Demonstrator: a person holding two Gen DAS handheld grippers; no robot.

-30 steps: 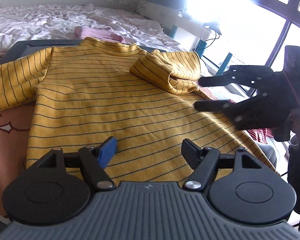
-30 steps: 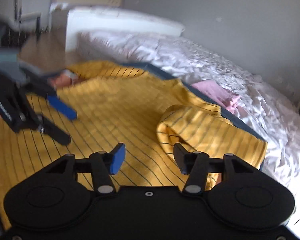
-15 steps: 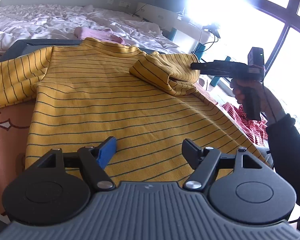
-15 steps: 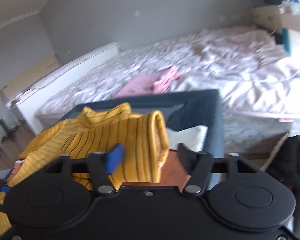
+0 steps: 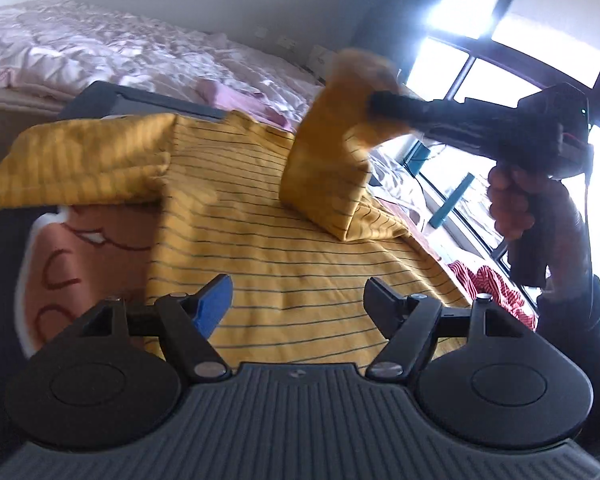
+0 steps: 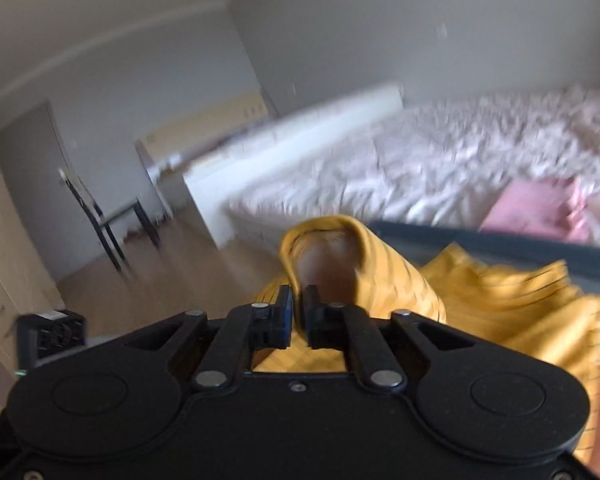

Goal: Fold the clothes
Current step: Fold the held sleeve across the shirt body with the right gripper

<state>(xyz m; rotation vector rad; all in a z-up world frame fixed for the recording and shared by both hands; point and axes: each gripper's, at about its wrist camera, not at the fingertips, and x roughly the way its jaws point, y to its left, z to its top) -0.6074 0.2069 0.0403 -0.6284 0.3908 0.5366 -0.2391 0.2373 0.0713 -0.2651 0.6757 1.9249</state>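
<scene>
A yellow striped sweater point(image 5: 284, 240) is spread on a patterned tabletop point(image 5: 80, 248); its sleeve cuff point(image 6: 332, 256) is pinched and lifted by the right tool point(image 6: 298, 320), seemingly for folding inward; the left tool point(image 5: 298, 304) is held wide, empty, above the hem.

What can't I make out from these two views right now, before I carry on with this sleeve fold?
- Sleeve cuff: left wrist view, smeared by motion blur and window glare where the right gripper meets it.
- How much cloth is pinched: right wrist view, the right gripper's fingers cover it.
- Yellow striped shirt hem: left wrist view, hidden behind the left gripper body.
- Shirt's spread body: right wrist view, blurred and blocked by the gripper body.
</scene>
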